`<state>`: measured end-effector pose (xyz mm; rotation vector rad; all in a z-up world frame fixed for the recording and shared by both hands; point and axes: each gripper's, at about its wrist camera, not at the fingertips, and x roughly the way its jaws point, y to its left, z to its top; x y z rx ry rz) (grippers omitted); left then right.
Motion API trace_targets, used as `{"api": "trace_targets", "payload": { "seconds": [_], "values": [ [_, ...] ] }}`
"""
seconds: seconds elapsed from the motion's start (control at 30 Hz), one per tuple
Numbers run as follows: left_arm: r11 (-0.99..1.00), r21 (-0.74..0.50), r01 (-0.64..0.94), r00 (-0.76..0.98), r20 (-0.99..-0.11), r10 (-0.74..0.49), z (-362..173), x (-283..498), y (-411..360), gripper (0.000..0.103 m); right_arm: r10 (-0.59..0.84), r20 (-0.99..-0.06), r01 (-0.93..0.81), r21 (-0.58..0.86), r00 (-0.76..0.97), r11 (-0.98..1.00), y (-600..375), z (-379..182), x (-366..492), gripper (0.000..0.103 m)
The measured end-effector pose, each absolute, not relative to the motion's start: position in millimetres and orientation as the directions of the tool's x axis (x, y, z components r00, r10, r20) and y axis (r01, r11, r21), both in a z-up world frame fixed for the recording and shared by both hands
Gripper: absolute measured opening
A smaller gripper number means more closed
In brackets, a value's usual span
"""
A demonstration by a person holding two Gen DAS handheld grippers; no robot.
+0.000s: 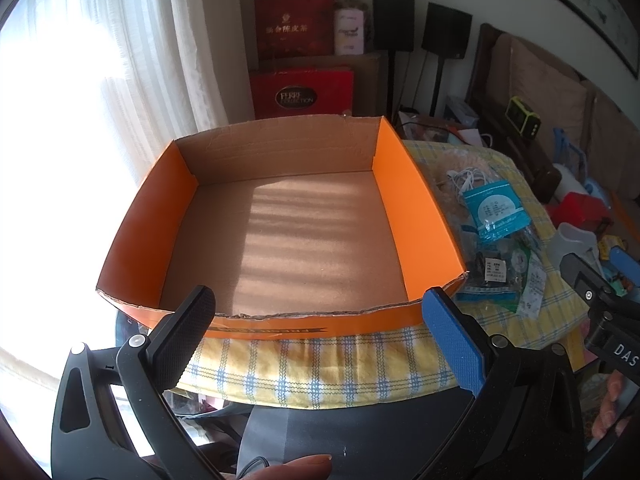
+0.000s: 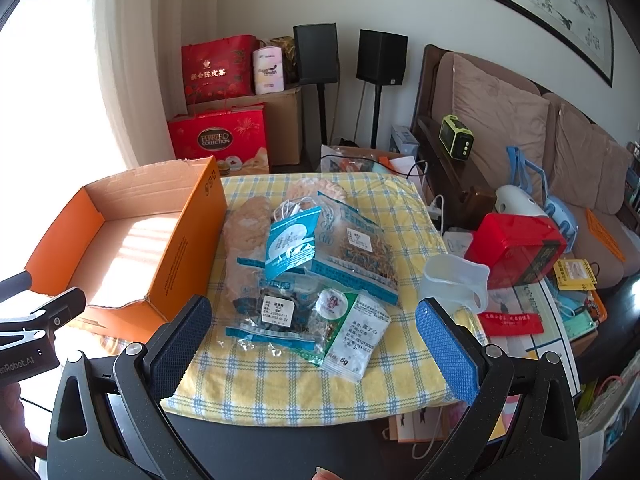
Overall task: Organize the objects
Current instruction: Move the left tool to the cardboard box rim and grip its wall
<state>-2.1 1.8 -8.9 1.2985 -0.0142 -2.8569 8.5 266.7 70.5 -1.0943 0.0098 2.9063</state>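
Observation:
An orange cardboard box [image 1: 404, 216] with nothing inside sits on a yellow checked cloth [image 1: 320, 364]; the right wrist view shows the same box [image 2: 180, 256] at the left. To its right lies a pile of plastic packets: a blue-and-white pouch [image 2: 290, 242], a bag of dried herbs [image 2: 360, 246], a dark-filled bag [image 2: 276, 310], a small white sachet [image 2: 356, 340] and white earphones [image 2: 294, 207]. My left gripper [image 1: 320, 320] hovers open before the box's near wall. My right gripper [image 2: 316, 324] hangs open over the packets, touching none.
A clear plastic cup [image 2: 456, 280] and a red tin [image 2: 516, 248] stand right of the cloth. A sofa [image 2: 520, 120], red gift boxes [image 2: 220, 136] and two speakers [image 2: 380, 56] line the back. The other gripper [image 2: 32, 332] shows at the left edge.

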Motion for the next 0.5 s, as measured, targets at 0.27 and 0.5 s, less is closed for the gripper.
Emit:
{"api": "trace_targets", "payload": {
  "seconds": [0.27, 0.5],
  "values": [
    [-1.000, 0.015, 0.009, -0.652, -0.758, -0.017, -10.3, -4.5, -3.1, 0.103, 0.028, -0.662, -0.027, -0.011, -0.749, -1.000, 265.1, 69.2, 6.5, 0.103],
    [-1.000, 0.013, 0.007, -0.651, -0.759, -0.015, -10.8, -5.2, -3.7, 0.103, 0.027, -0.662, -0.019, -0.019, -0.749, -1.000, 260.4, 68.0, 4.9, 0.103]
  ]
}}
